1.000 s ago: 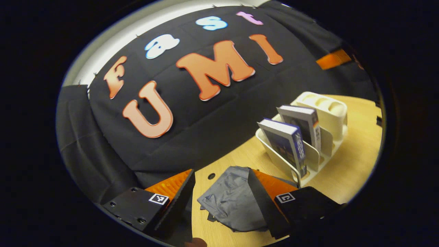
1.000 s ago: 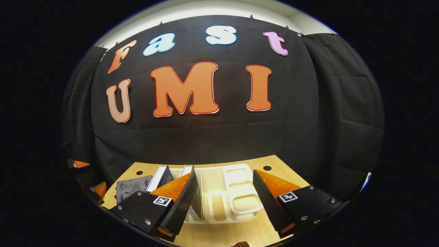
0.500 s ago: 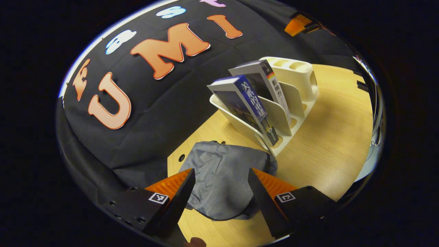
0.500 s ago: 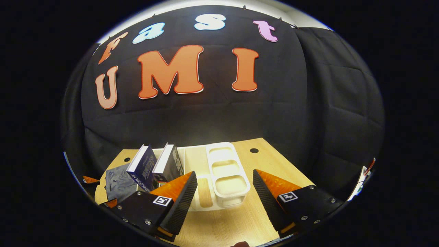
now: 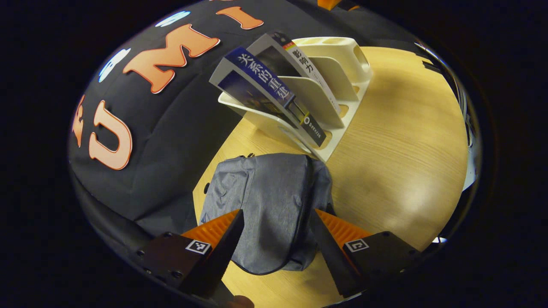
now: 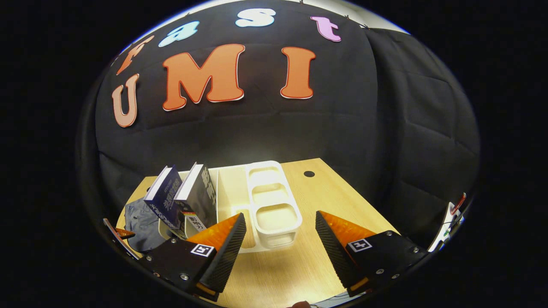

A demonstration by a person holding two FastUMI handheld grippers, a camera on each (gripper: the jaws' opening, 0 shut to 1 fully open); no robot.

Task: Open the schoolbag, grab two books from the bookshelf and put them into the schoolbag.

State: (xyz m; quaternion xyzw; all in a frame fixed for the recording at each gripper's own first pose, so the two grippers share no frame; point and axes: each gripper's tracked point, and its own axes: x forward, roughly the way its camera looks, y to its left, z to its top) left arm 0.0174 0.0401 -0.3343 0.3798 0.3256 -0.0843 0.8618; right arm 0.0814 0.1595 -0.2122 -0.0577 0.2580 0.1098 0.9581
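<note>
Wooden table (image 5: 406, 141): grey schoolbag (image 5: 269, 205) between wide-spread left tool (image 5: 276, 239) fingers; right tool (image 6: 280, 241) wide.

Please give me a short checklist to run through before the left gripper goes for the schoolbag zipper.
1. Left gripper open, holding nothing: ok.
2. Schoolbag lies between its fingers' line of sight, on the table: ok.
3. Zipper visible along the bag's right side: ok; the pull tab's spot: cannot tell.
4. Schoolbag opened: not ok, zipper looks closed.
5. Both books standing tilted in the bookshelf: ok.
6. Right gripper open and empty, facing the bookshelf: ok.
</note>
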